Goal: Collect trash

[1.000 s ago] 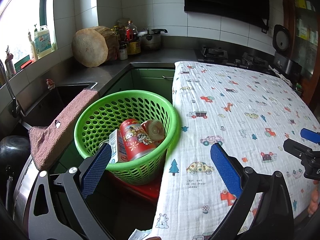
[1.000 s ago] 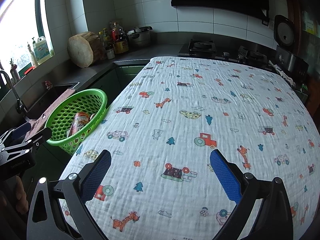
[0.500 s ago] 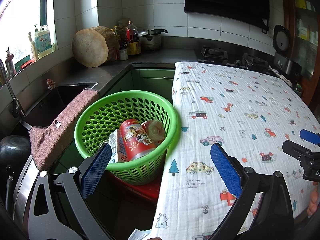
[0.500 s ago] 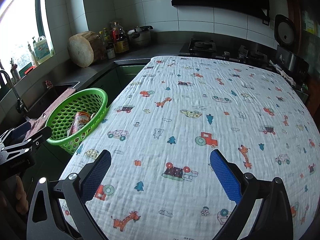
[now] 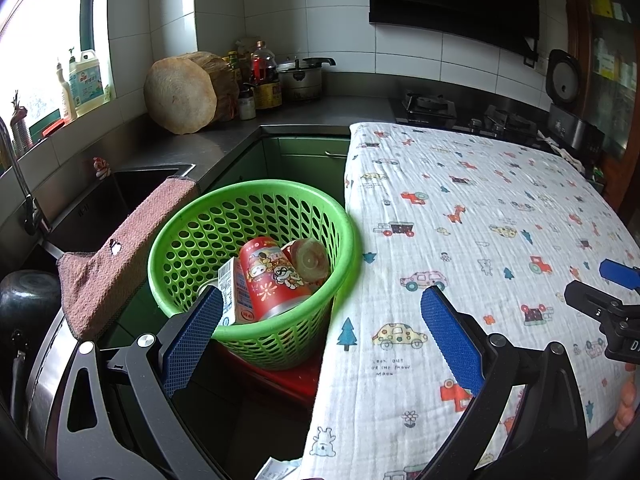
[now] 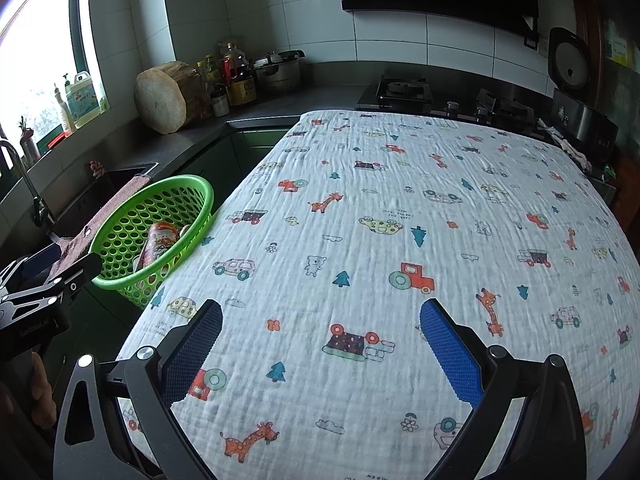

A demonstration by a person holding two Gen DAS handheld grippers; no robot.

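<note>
A green perforated basket (image 5: 192, 240) stands on a red stool beside the table's left edge. In it lie a red printed can (image 5: 272, 276), a small milk carton (image 5: 234, 294) and a clear plastic cup (image 5: 308, 258). My left gripper (image 5: 320, 334) is open and empty, just in front of the basket and the table edge. My right gripper (image 6: 320, 344) is open and empty above the near part of the table. The basket (image 6: 120, 240) with the can (image 6: 158, 242) also shows at the left in the right wrist view.
The table wears a white cloth (image 6: 400, 220) printed with cars and giraffes. A sink (image 5: 104, 204) with a brown towel (image 5: 116, 264) over its edge lies left of the basket. A wooden chopping block (image 5: 180, 96), bottles, a pot and a stove (image 5: 432, 104) line the counter.
</note>
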